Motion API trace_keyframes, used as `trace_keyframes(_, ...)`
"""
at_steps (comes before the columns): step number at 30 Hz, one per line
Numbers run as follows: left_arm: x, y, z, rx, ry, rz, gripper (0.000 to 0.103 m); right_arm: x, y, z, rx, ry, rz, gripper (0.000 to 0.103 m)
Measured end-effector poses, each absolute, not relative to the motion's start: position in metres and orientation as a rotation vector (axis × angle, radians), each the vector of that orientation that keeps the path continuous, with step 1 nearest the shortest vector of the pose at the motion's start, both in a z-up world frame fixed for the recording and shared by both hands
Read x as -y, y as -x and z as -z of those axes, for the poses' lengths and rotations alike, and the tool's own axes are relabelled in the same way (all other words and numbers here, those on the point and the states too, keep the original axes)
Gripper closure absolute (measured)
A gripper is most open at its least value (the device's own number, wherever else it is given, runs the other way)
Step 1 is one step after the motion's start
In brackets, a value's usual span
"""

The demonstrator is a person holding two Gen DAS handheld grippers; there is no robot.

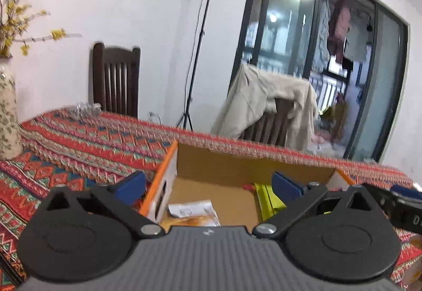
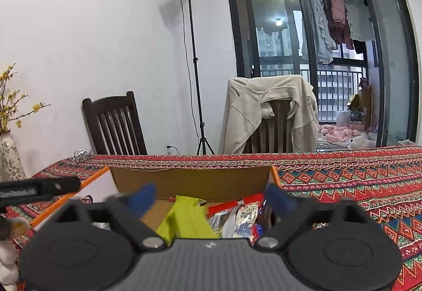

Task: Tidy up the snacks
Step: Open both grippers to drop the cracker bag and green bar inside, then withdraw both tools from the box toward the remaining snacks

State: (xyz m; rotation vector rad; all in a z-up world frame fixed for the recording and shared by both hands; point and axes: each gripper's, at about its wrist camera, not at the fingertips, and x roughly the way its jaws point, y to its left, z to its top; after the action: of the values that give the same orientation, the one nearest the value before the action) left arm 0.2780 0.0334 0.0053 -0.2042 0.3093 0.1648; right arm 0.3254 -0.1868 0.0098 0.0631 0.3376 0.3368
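While both hover over the orange-edged cardboard box (image 2: 190, 180), left gripper (image 1: 208, 185) and right gripper (image 2: 211, 198) gape wide, empty — next, fetch another snack beyond it.

You cannot read any words or numbers here. The white packet (image 1: 193, 208) in the cardboard box (image 1: 224, 161) has small dark print on it, but it is too blurry to make out. In your right camera, another packet (image 2: 246, 212) in the box shows a little square code and tiny print, also too small to read. The small mark on each gripper body cannot be read either.
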Motion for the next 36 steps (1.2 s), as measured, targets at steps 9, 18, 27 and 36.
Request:
trace_keyframes(9,-0.032,-0.274,-0.012,-0.299,0.209,-0.161,0.000,0.191,-0.324,-0.014,-0.344,-0.081,-0.328,0.000)
trace_keyframes(18,-0.027,-0.257,-0.043,-0.269,0.214,-0.159,0.000,0.187,-0.306,-0.042,-0.338,-0.055,-0.337,0.000)
trace_keyframes(27,-0.028,-0.219,-0.062,-0.279,0.204,-0.120,0.000,0.191,-0.266,-0.055,-0.344,0.007,-0.337,0.000)
trace_keyframes(36,-0.028,-0.168,-0.043,-0.345,0.165,-0.078,0.000,0.207,-0.206,-0.042,-0.385,0.019,-0.352,0.000)
